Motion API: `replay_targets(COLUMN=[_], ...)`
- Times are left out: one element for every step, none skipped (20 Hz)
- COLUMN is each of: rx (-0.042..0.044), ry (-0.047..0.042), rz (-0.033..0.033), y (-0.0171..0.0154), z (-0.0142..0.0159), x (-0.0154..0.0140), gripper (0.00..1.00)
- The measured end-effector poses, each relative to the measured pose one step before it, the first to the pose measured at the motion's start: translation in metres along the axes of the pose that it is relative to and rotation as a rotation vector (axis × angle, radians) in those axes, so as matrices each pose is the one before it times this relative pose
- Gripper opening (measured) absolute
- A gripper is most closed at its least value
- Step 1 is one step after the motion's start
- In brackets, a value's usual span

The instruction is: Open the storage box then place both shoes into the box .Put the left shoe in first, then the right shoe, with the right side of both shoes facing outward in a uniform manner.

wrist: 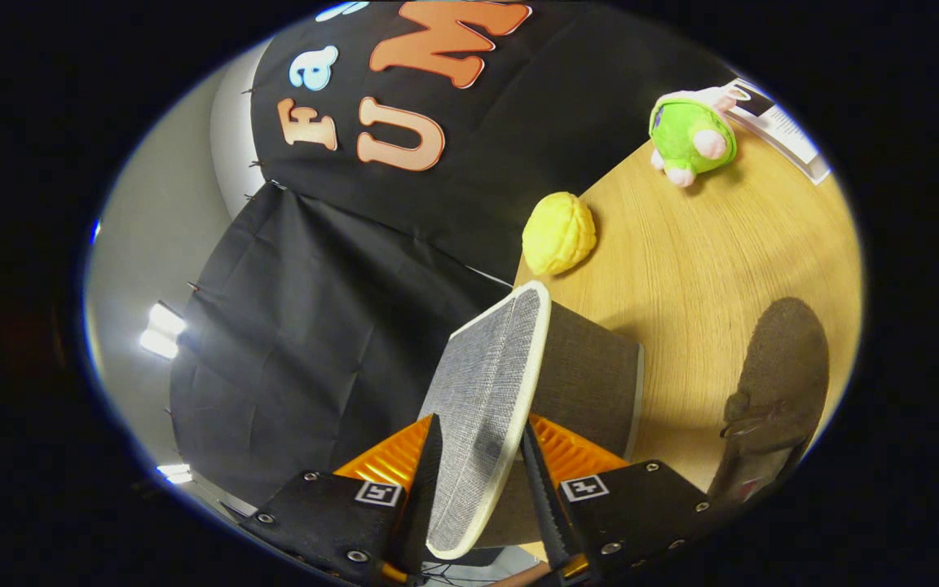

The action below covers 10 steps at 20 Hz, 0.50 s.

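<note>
My gripper (479, 444) is shut on the grey fabric lid (486, 391) of the storage box, both orange-backed fingers (551, 481) pressing on its cream-edged rim. The lid stands lifted, tilted up away from the dark grey box (592, 383) just beyond the fingers. The box rests on the wooden table (681, 269). A dark brown shoe (779, 383) lies sole-side toward me on the table, to the right of the box.
A yellow plush toy (559, 232) sits at the table's back edge beyond the box. Farther right a green and pink plush toy (691, 137) lies near a white leaflet (779, 126). Black cloth walls stand behind and to the left.
</note>
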<state>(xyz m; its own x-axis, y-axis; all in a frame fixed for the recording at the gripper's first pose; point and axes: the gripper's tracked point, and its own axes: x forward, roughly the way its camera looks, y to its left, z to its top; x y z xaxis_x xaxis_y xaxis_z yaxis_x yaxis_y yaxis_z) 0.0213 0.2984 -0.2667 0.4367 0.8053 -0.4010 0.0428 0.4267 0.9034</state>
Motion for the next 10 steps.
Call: replay_targets(rx=[-0.00662, -0.00137, 0.00487, 0.00471, -0.01475, -0.01594, -0.00572, -0.00171, -0.00489, -0.00878], ry=[-0.00238, -0.00243, -0.0074, -0.01367, -0.0141, -0.00899, -0.00557, -0.00308, -0.00272, -0.00561], rz=[-0.00456, -0.00534, 0.00851, 0.00679, 0.0004, -0.00436, 0.0018, 0.00433, 0.00419, 0.00429], y=[0.00098, 0.0005, 0.00335, 0.00407, 0.00413, 0.00373, 0.00404, 0.00402, 0.00479, 0.00711], z=[0.0006, 0.00154, 0.00071, 0.00209, 0.00114, 0.00221, 0.00379, 0.00197, 0.00114, 0.0035], x=[0.00056, 0.00039, -0.00099, -0.00285, -0.00204, -0.0003, 0.00046, 0.00017, -0.00162, 0.00147], gripper=[0.49, 0.41, 0.31, 0.27, 0.17, 0.15, 0.12, 0.11, 0.09, 0.08])
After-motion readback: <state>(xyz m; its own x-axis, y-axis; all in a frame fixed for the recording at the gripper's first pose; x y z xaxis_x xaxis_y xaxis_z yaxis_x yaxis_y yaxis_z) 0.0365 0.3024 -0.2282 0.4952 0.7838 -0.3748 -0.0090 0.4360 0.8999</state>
